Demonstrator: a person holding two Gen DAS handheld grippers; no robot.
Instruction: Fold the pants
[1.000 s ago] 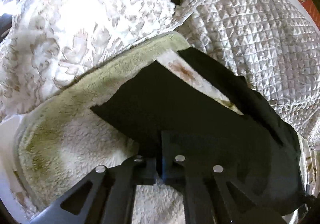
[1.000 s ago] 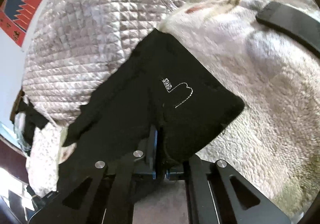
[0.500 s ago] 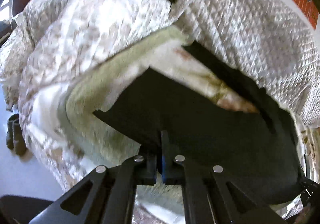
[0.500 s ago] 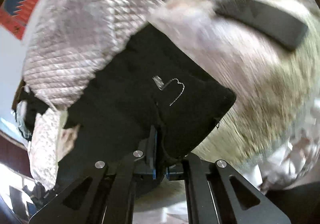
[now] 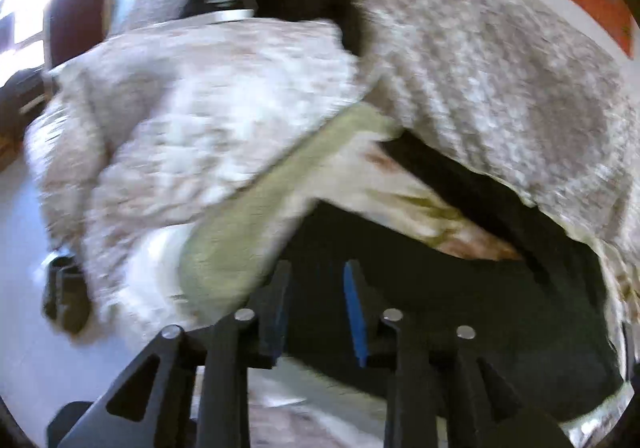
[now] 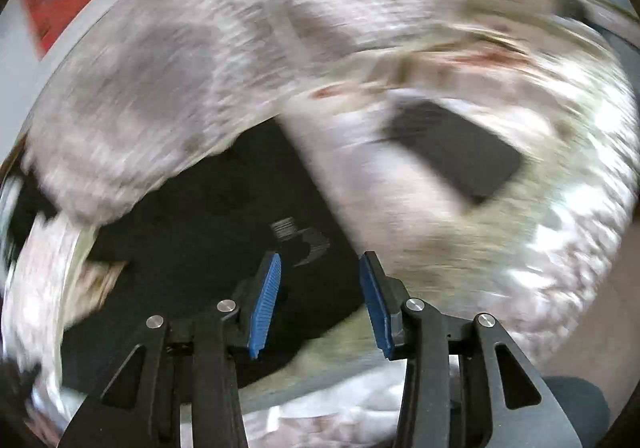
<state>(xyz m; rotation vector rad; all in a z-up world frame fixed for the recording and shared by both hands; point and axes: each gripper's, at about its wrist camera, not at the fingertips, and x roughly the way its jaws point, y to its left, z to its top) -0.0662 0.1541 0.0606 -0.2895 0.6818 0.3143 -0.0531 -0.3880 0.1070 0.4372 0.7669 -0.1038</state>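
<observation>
Lying on fleece blanket (image 5: 224,268): black pants (image 5: 460,288).

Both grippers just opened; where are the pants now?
The black pants lie on the fuzzy blanket, just beyond both open grippers, tucked under the quilted cover.

Both views motion-blurred. Pants (image 6: 208,248) partly hidden under quilt (image 6: 168,79); white logo (image 6: 300,240) smeared, unreadable. Pants (image 5: 460,288) cut by lower right edge in left view. Dark item (image 5: 66,300) beside bed too blurred to identify.
</observation>
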